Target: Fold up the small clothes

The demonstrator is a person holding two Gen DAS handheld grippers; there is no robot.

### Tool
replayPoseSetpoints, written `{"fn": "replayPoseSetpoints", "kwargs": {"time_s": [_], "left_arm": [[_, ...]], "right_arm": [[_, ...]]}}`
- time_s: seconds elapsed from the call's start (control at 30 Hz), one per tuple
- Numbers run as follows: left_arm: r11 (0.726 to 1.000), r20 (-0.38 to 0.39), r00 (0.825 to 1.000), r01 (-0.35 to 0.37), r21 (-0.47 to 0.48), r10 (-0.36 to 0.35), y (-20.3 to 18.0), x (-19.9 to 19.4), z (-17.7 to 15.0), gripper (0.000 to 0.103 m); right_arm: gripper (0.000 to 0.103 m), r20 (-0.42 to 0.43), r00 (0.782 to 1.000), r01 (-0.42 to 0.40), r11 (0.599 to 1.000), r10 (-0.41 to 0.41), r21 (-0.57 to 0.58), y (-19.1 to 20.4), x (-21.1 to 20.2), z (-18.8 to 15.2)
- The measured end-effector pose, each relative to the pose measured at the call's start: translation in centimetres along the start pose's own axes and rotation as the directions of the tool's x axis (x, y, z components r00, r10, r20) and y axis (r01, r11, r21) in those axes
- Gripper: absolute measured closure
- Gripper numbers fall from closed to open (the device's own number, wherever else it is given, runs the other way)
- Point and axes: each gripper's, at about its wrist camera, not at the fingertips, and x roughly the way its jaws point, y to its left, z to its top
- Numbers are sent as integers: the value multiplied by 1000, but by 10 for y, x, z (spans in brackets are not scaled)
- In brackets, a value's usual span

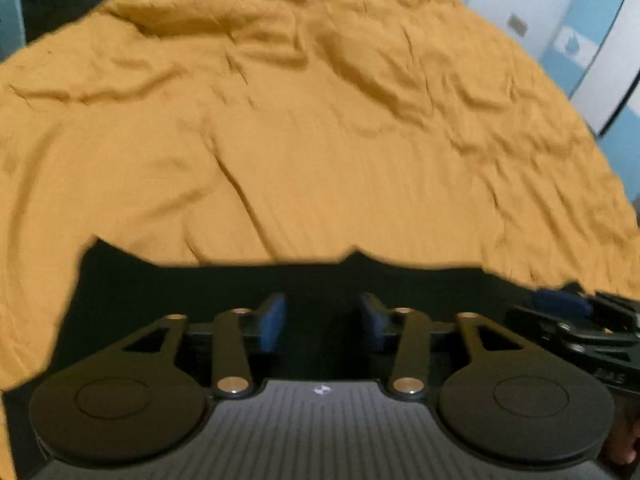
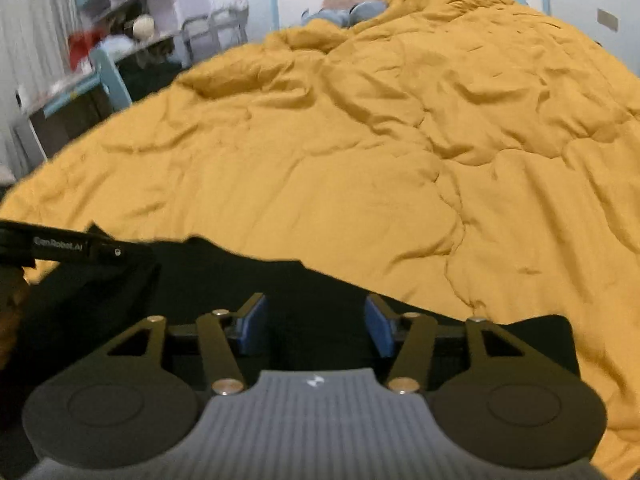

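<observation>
Left wrist view: the left gripper (image 1: 323, 322) is held over a dark garment (image 1: 180, 292) spread on a mustard quilt (image 1: 320, 140). Its blue pads (image 1: 273, 322) are parted with only dark cloth seen beneath the gap; nothing is gripped. The right gripper (image 1: 576, 320) is seen at the right edge, close beside, near the garment's border.

Right wrist view: the right gripper (image 2: 316, 326) is likewise set apart at the jaws, with nothing clamped, above the dark garment (image 2: 224, 280). The left gripper (image 2: 60, 246) is seen at the left edge. Rumpled quilt (image 2: 360, 160) fills the space beyond; cluttered shelves (image 2: 120, 12) stand far left.
</observation>
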Motion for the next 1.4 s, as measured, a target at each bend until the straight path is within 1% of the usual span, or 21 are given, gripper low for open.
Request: {"fn": "replayPoseSetpoints", "kwargs": {"time_s": [0.03, 0.1, 0.17, 0.2, 0.23, 0.4, 0.47, 0.53, 0.57, 0.6, 0.63, 0.67, 0.73, 0.77, 0.8, 0.83, 1.03, 1.17, 1.23, 1.27, 1.4], "left_arm": [[1000, -5, 1000, -2, 19, 2, -5, 4, -4, 41], [998, 9, 999, -40, 57, 40, -13, 9, -10, 40], [996, 28, 998, -63, 69, 62, -17, 13, -13, 55], [995, 39, 997, -75, 60, 72, -17, 14, -13, 71], [997, 47, 997, -62, 49, 59, -16, 13, -11, 98], [999, 141, 990, 16, -28, -12, -4, -8, -6, 101], [998, 173, 985, 15, -55, -5, -1, -12, -3, 102], [998, 164, 987, 18, -61, -8, 0, -12, 0, 101], [998, 166, 986, 14, -57, -5, 0, -12, 1, 101], [998, 173, 985, 14, -55, -4, 0, -13, 1, 102], [998, 181, 983, 14, -57, -4, 1, -14, 0, 103], [998, 194, 981, 6, -58, 5, 1, -16, 1, 103], [998, 193, 981, 10, -61, 2, 3, -16, 3, 103], [998, 186, 983, 11, -62, 1, 4, -15, 4, 103], [998, 178, 984, 10, -59, 0, 4, -15, 5, 103], [998, 172, 985, 13, -53, -4, 4, -15, 5, 103], [998, 153, 988, 9, -68, 2, 12, -18, 1, 103], [997, 142, 990, 6, -81, 6, 11, -25, -2, 100], [998, 132, 991, 3, -61, 5, 7, -32, -4, 97], [999, 128, 992, -1, -50, 7, 5, -35, -4, 96], [1000, 87, 996, -2, 18, 0, -9, -52, -8, 93]], "right_arm": [[60, -15, 1000, -9, 1000, 9, 3, 3, 4, -5], [97, -14, 1000, 3, 1000, -3, -12, 7, 12, -10], [103, 2, 1000, 3, 1000, -3, -3, 8, 15, -12], [103, 19, 1000, 1, 1000, -1, 8, 7, 13, -11], [103, 43, 999, -9, 1000, 8, 19, 7, 9, -11], [103, 151, 989, -7, 1000, 3, 27, 4, -15, 1], [103, 137, 990, -13, 1000, 10, 27, 3, -13, 8], [103, 97, 995, -26, 999, 23, 35, 1, -7, 10], [99, 68, 997, -26, 999, 22, 47, 1, -3, 9], [76, 44, 999, -19, 998, 17, 52, 1, 1, 7], [65, 38, 999, -16, 998, 14, 53, 1, 3, 3], [59, 35, 999, -18, 998, 16, 53, 2, 5, -1], [63, -3, 1000, 5, 999, -5, 48, 4, 14, -6], [75, -14, 1000, 22, 999, -21, 44, 4, 18, -8], [91, -20, 1000, 14, 999, -13, 42, 4, 22, -9], [102, -23, 1000, -3, 999, 4, 49, 4, 24, -10], [103, 91, 996, -16, 998, 10, 62, 2, 4, -1], [103, 69, 998, 7, 998, -11, 58, 0, 6, 9], [97, 67, 996, 60, 996, -65, 66, -5, 0, 12], [90, 75, 995, 55, 995, -61, 82, -10, -5, 13], [83, 92, 994, 38, 986, -53, 160, -41, -45, 10]]}}
